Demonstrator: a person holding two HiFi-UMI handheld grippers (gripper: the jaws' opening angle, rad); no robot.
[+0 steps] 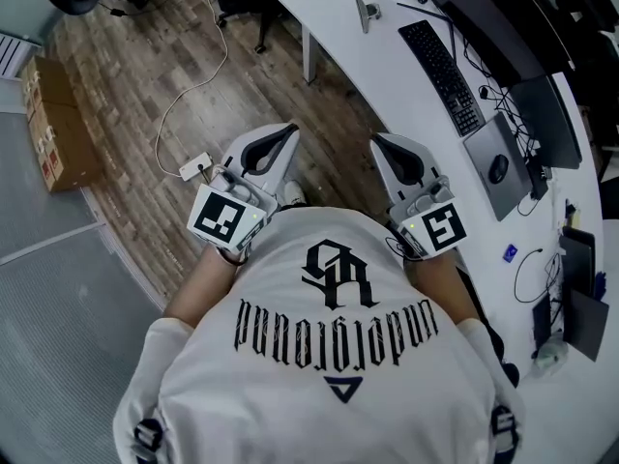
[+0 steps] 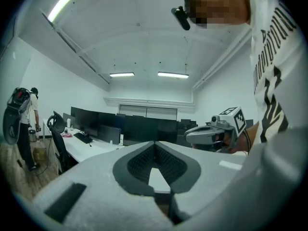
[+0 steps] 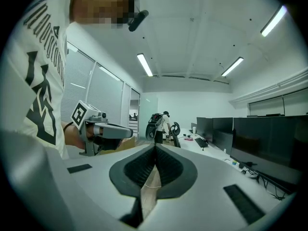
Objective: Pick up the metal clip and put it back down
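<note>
The left gripper (image 1: pixel 286 132) and right gripper (image 1: pixel 383 142) hover above the wooden floor (image 1: pixel 145 75), jaws clenched on nothing. What looks like the metal clip (image 1: pixel 366 13) stands on the white counter (image 1: pixel 387 75), well apart. The cardboard box (image 1: pixel 53 124) hides its contents.

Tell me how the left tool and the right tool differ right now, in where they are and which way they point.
The left tool hangs over the wooden floor; the right tool is by the edge of the white desk. In the head view the left tool angles right, the right tool angles left. Both are shut and empty.
</note>
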